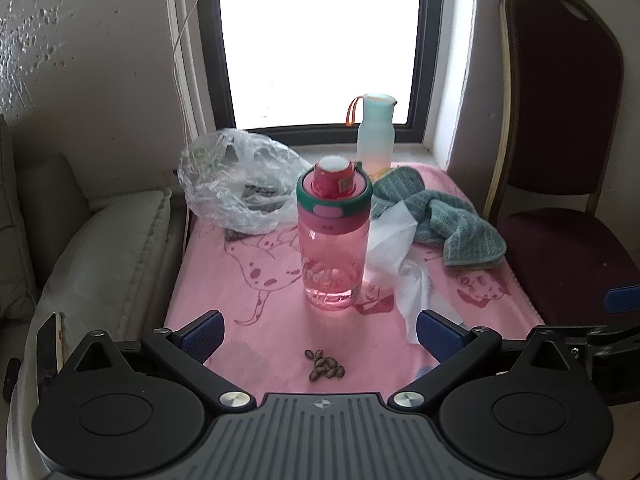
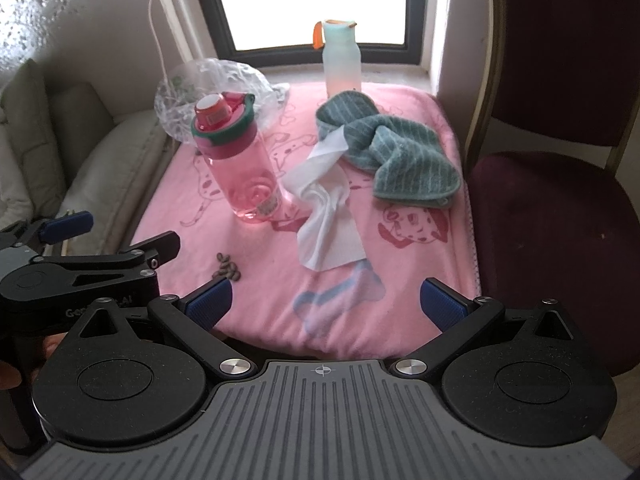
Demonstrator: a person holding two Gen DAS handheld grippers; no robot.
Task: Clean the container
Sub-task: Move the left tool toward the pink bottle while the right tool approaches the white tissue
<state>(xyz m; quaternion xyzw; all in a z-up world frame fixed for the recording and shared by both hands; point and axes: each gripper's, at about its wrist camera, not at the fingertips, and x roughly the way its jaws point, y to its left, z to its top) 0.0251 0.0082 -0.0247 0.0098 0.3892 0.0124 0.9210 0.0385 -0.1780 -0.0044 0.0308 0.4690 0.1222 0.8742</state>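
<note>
Left gripper [image 1: 320, 330]: jaws spread wide, nothing between the ribbed blue pads [image 1: 204, 332], no contact with any item. It hangs above the near edge of the pink blanket [image 1: 248, 280], pointing at the pink bottle [image 1: 334, 236].

Right gripper [image 2: 326, 304]: jaws likewise wide apart and empty, blue pads [image 2: 442, 304] clear of the cloth below. The left gripper's body appears at the left edge of the right wrist view.

Pink bottle: translucent pink plastic, cylindrical, upright near the middle of the blanket, green-rimmed lid with a red spout cap.

White paper towel [image 2: 326, 216]: thin, crumpled, lying just beside the bottle's base on its right.

Teal cloth [image 2: 400, 156]: ribbed, thick, bunched, beyond the paper towel and touching its far end.

Seeds [image 1: 325, 366]: small brown pile on the blanket, near the left gripper.

Plastic bag [image 1: 236, 184]: clear, crinkled, behind the bottle to the left.

Pale frosted bottle [image 1: 375, 136]: orange strap, standing by the window sill.

Blanket: soft fleece, printed with spotted dogs
</note>
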